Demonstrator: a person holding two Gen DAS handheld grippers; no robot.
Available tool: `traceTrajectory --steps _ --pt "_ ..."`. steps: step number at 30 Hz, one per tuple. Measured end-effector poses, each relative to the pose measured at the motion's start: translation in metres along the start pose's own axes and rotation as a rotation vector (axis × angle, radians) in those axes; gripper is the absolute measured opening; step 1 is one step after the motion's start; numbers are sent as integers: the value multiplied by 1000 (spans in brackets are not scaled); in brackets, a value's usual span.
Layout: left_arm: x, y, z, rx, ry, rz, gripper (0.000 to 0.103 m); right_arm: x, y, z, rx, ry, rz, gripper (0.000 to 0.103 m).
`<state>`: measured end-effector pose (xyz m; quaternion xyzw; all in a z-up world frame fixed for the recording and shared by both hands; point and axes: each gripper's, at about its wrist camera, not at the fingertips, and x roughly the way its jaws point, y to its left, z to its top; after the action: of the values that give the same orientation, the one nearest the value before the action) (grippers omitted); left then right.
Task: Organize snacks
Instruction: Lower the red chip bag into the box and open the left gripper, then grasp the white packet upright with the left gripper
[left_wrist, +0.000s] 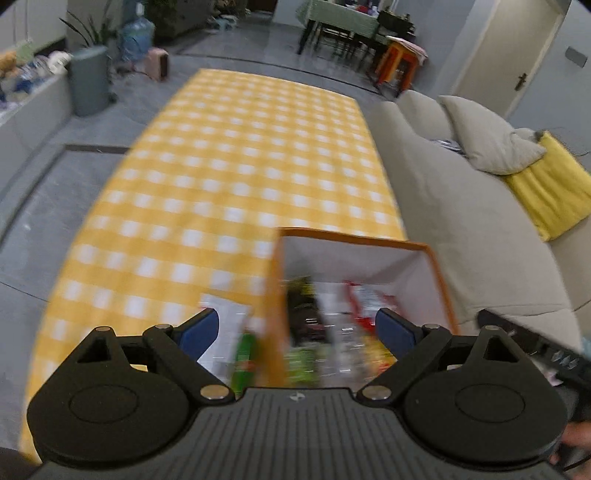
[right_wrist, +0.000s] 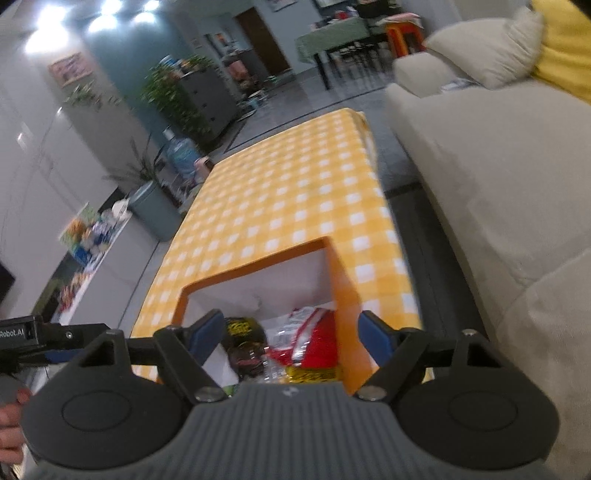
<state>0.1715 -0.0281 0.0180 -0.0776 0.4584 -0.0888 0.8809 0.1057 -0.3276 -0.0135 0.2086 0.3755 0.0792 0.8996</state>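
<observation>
An orange box (left_wrist: 436, 273) with a white inside stands at the near right of the yellow checked table (left_wrist: 229, 177). Several snack packets (left_wrist: 332, 325) lie in it, blurred. A white and green packet (left_wrist: 236, 332) lies on the cloth just left of the box. My left gripper (left_wrist: 295, 328) is open and empty above the box's left wall. In the right wrist view the box (right_wrist: 343, 288) holds a red packet (right_wrist: 314, 343) and a black packet (right_wrist: 245, 343). My right gripper (right_wrist: 291, 336) is open and empty above the box's right part.
A beige sofa (left_wrist: 461, 206) with a grey pillow (left_wrist: 484, 136) and a yellow cushion (left_wrist: 554, 188) runs along the table's right side. A grey bin (left_wrist: 88, 81) stands on the floor at far left. The left gripper (right_wrist: 37, 339) shows at the left edge of the right wrist view.
</observation>
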Motion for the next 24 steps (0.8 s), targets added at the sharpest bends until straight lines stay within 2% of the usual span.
traceTrajectory --steps 5,7,9,11,14,20,24 --pt "8 31 -27 133 -12 61 103 2 27 -6 -42 3 19 76" --pt "20 40 -40 173 -18 113 103 3 37 -10 -66 5 43 75" --pt "32 48 -50 205 -21 122 103 4 47 -14 -88 12 67 72" --pt "47 56 -57 223 -12 117 103 8 57 -19 -104 21 83 63" --pt "74 68 -63 195 36 150 103 19 71 -25 -135 41 83 55" --pt "104 84 -75 178 10 62 99 42 96 -36 -226 82 119 51" --pt "126 86 -79 204 47 69 99 53 99 -39 -238 105 114 51"
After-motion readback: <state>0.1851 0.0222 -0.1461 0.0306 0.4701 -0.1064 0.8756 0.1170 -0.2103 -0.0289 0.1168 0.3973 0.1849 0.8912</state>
